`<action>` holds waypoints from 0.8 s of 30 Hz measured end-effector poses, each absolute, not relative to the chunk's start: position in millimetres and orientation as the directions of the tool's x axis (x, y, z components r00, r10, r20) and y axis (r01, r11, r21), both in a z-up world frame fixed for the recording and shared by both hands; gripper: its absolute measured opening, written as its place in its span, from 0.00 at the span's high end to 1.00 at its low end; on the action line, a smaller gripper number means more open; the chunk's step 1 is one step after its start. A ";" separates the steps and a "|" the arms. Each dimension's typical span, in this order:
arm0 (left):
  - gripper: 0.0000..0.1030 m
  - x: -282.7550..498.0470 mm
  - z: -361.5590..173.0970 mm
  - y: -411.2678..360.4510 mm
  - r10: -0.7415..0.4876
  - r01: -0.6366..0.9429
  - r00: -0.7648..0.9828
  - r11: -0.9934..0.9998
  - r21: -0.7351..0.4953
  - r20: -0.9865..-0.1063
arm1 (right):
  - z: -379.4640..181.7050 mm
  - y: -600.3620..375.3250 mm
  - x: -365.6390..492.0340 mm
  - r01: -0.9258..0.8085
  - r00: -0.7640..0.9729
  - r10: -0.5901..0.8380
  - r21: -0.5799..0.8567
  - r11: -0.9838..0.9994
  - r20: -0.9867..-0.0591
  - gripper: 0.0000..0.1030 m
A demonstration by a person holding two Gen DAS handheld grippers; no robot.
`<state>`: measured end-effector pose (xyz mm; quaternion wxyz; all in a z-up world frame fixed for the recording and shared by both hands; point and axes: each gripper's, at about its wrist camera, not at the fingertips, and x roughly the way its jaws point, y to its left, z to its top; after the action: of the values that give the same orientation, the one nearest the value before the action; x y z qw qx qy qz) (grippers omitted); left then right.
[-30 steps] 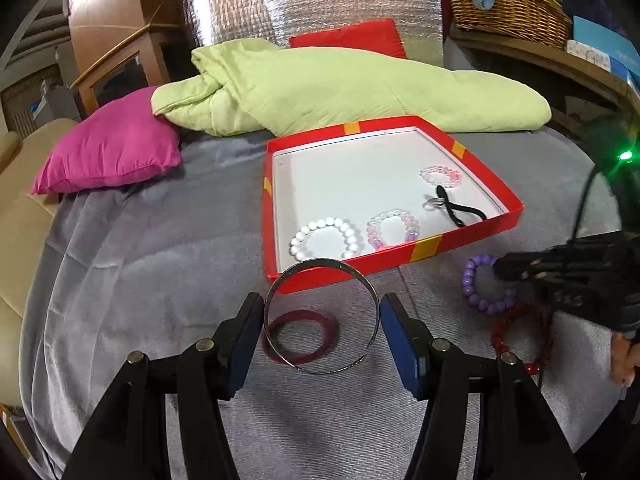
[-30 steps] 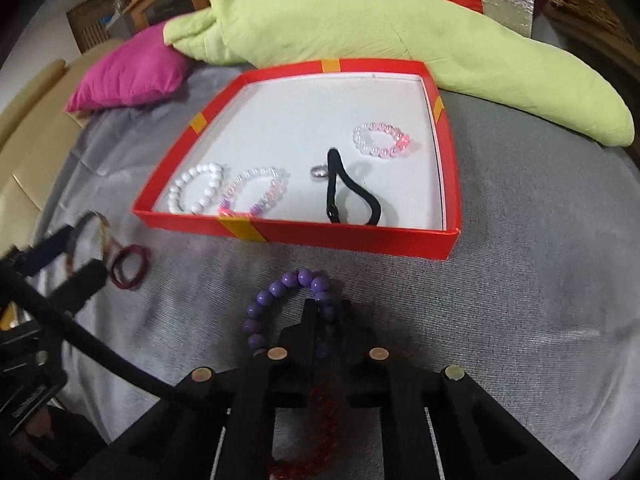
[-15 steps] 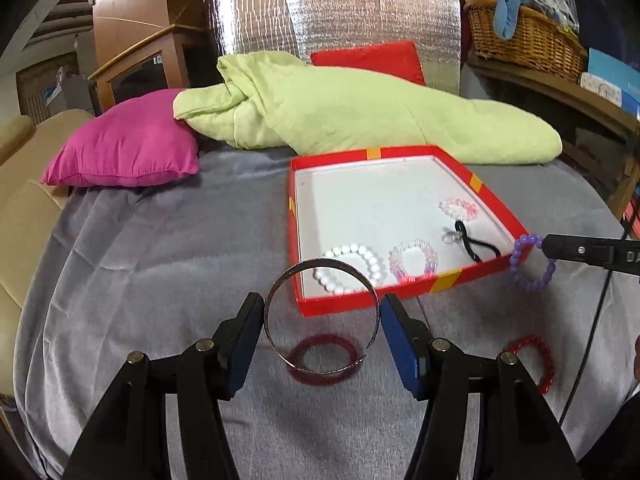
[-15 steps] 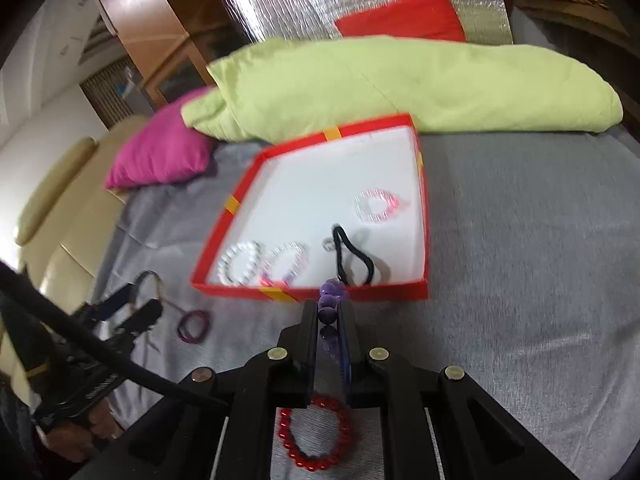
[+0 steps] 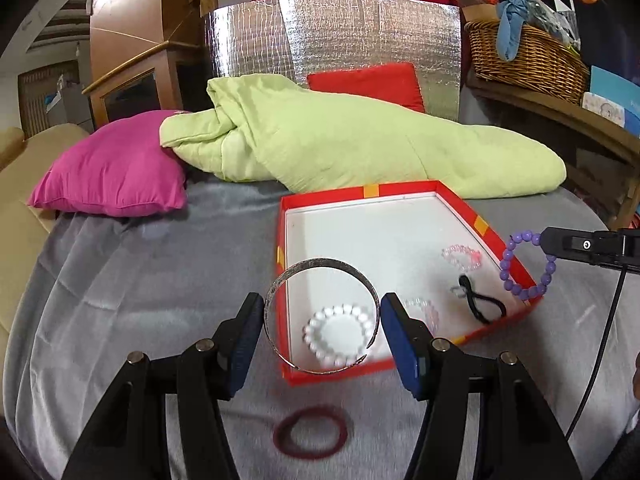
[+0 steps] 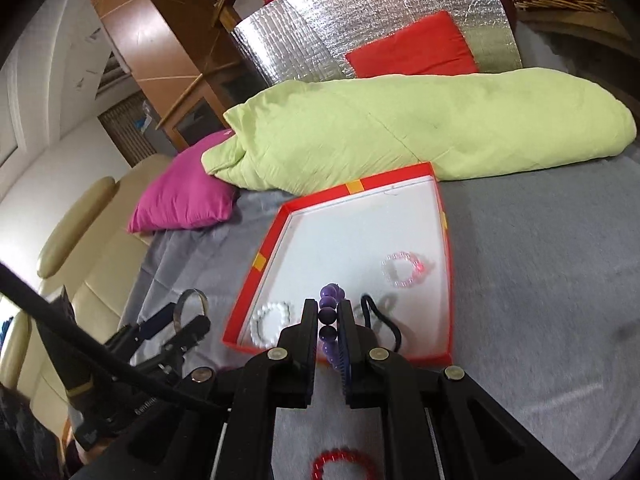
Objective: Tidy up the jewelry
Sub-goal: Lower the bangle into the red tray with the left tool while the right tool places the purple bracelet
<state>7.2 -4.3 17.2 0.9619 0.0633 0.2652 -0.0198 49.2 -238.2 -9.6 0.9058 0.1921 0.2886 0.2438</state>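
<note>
Where the left wrist view looks over the red tray [image 5: 490, 236]: left tool [image 5: 322, 330] clamped on a silver bangle [image 5: 320, 268] above the tray's near left corner; purple bead bracelet [image 5: 520, 264] dangling from the right tool over the tray's right rim; white bead bracelet [image 5: 336, 334] inside; maroon ring [image 5: 310, 432] on grey cloth just before the tray.

From the right wrist view: right tool [image 6: 325, 322] pinched shut on the purple beads above the tray's near edge; red bead bracelet [image 6: 344, 464] on the cloth, nearer the camera than the tray.

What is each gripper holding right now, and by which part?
Left gripper: silver bangle, pads on its opposite outer sides. Right gripper: purple bead bracelet, pinched at one section of beads.
</note>
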 end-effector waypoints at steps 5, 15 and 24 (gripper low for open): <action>0.40 37.3 16.0 -3.5 -0.014 0.064 0.853 0.995 0.078 -0.522 | -9.0 -219.2 81.2 -0.332 0.700 0.564 0.501 0.800 -0.438 0.90; 0.40 92.9 1.7 -7.5 -0.014 0.058 0.820 0.997 0.058 -0.573 | -23.2 -194.8 139.5 -0.292 0.682 0.572 0.548 0.784 -0.455 0.90; 0.39 126.5 -12.9 -20.8 -0.001 0.073 0.780 0.993 0.090 -0.626 | -44.0 -188.3 172.3 -0.240 0.656 0.576 0.589 0.772 -0.488 0.90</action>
<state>126.5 -20.8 -12.9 0.9417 0.0547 0.3313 -0.0197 172.3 -188.3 -44.0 0.8762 0.2450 0.3435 0.2328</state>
